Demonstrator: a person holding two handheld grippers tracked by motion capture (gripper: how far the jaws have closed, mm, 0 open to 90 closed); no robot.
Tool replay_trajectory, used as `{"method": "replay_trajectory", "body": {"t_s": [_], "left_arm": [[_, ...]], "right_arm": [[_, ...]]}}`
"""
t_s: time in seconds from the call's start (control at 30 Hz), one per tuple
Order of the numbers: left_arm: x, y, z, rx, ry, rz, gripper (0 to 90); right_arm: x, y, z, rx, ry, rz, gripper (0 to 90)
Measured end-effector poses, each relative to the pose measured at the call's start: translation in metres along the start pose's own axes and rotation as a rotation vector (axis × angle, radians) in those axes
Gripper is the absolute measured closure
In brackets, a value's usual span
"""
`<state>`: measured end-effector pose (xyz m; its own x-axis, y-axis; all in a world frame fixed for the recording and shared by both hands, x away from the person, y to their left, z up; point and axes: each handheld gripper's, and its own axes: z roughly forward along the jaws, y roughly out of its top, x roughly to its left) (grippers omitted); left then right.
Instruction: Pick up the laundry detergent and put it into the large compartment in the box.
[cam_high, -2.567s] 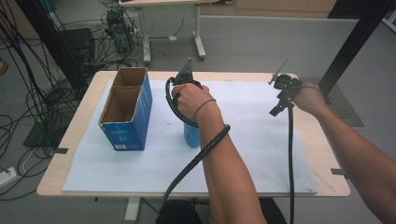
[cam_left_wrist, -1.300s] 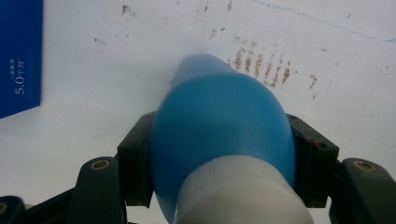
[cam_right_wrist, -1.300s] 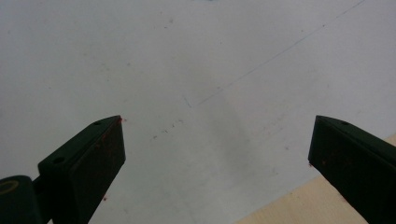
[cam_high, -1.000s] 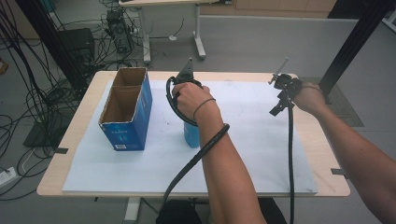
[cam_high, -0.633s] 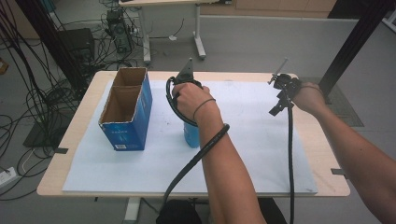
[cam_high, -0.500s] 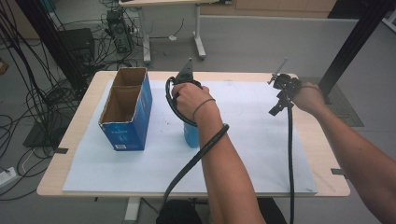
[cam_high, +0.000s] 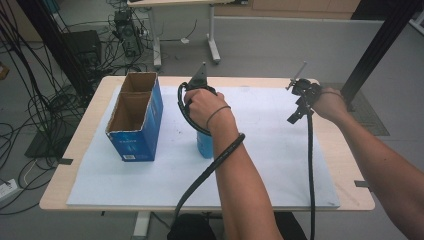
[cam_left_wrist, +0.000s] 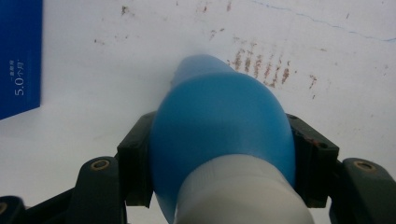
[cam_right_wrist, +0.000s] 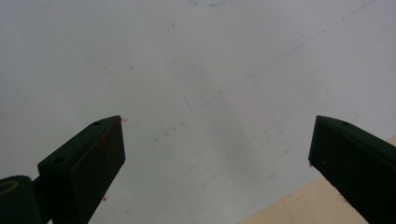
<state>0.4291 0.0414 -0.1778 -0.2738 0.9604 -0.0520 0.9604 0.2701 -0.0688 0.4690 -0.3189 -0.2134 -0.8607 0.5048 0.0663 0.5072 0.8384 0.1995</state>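
Blue bottle (cam_left_wrist: 219, 126) clamped between left claw (cam_left_wrist: 219, 158) jaws.

Both forearms are bare, with no sleeves. The left hand (cam_high: 202, 105) wears a thin dark band around the wrist. Each gripper is black: the left gripper (cam_left_wrist: 219, 158) has blocky jaws with brass-coloured screw heads, the right gripper (cam_right_wrist: 217, 154) flat wedge-shaped jaws flecked with reddish marks. A thick black cable (cam_high: 210, 172) trails from each.
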Motion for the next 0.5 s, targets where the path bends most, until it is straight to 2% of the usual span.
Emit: {"method": "replay_trajectory", "body": {"t_s": [0.5], "left_arm": [[-0.0022,-0.0003,0.0,0.0,0.007,0.0,37.0]], "right_arm": [[0.0002,-0.0005,-0.0002,-0.002,0.0,0.002,3.7]]}}
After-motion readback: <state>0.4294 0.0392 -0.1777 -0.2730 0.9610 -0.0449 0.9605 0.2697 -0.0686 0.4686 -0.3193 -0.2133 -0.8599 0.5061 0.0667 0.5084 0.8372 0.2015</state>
